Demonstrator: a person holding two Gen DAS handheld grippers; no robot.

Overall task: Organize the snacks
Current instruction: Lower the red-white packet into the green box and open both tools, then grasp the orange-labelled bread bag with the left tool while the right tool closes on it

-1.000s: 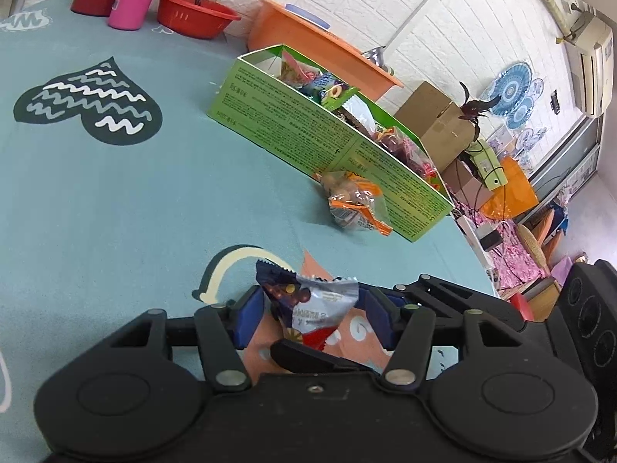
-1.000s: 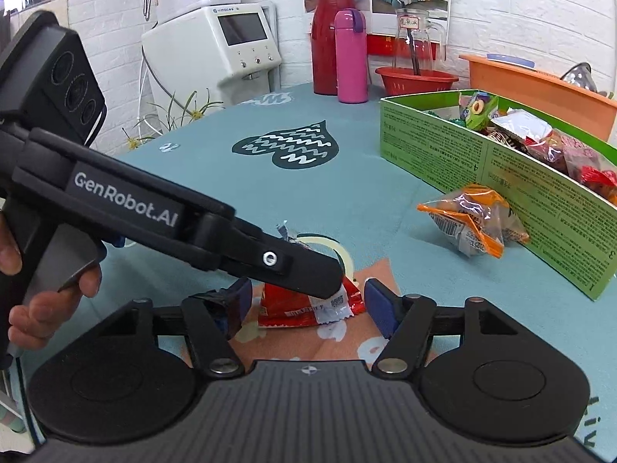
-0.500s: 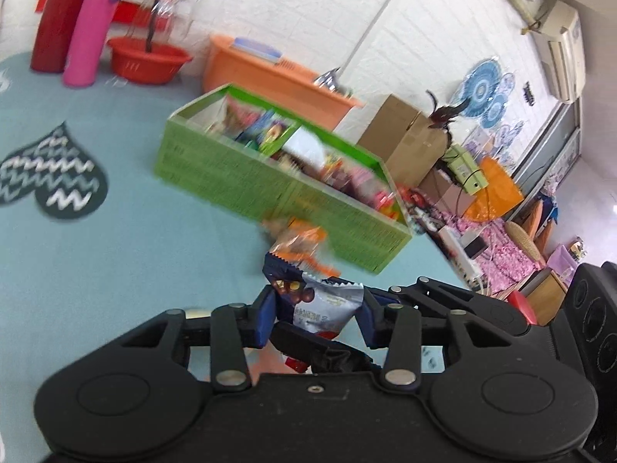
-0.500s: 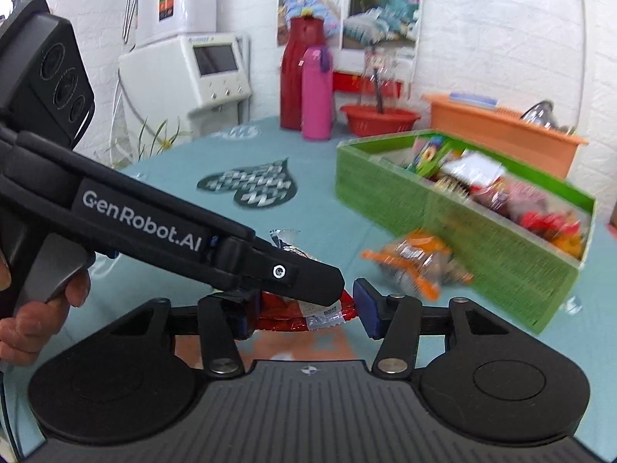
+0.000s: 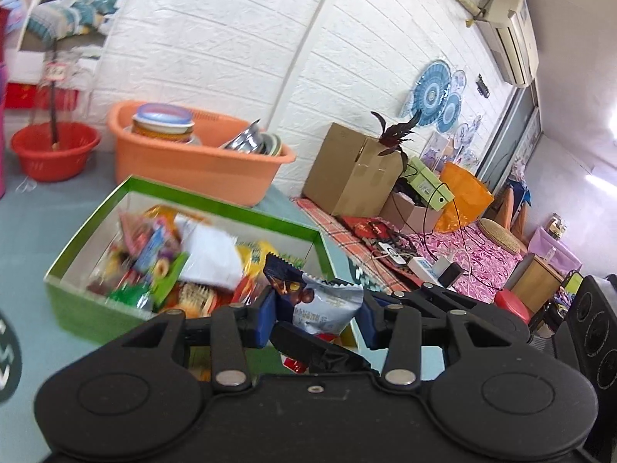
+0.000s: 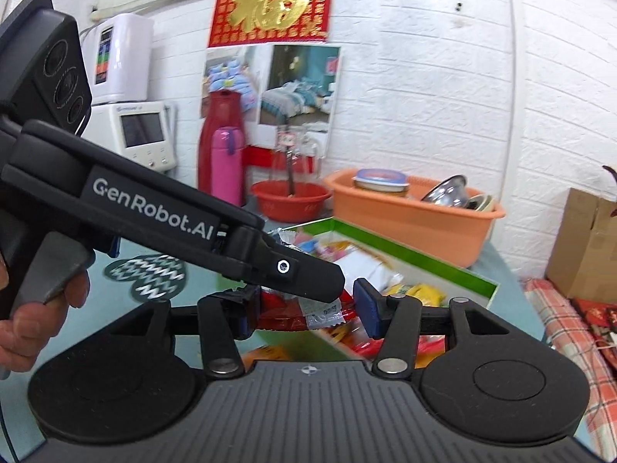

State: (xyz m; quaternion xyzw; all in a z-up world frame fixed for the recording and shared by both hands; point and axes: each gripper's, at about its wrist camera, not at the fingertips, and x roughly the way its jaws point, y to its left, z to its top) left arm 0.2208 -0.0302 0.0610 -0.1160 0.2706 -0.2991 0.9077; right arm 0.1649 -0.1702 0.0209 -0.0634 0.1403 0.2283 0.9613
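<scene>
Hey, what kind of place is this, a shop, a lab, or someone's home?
Most likely a lived-in home, a dining or living area. An orange wash tub holds bowls and pans, red and pink thermos flasks stand by the wall, and a red good-luck poster hangs above bedding pictures.

Pretty bright, even indoor light, no harsh shadows. Heavy fisheye bending on the white brick wall [image 5: 216, 58] toward the edges (dark vignette corners too). Motion blur smears the snacks in the green box [image 5: 96, 308]; window [image 5: 513, 142] glare at right.
</scene>
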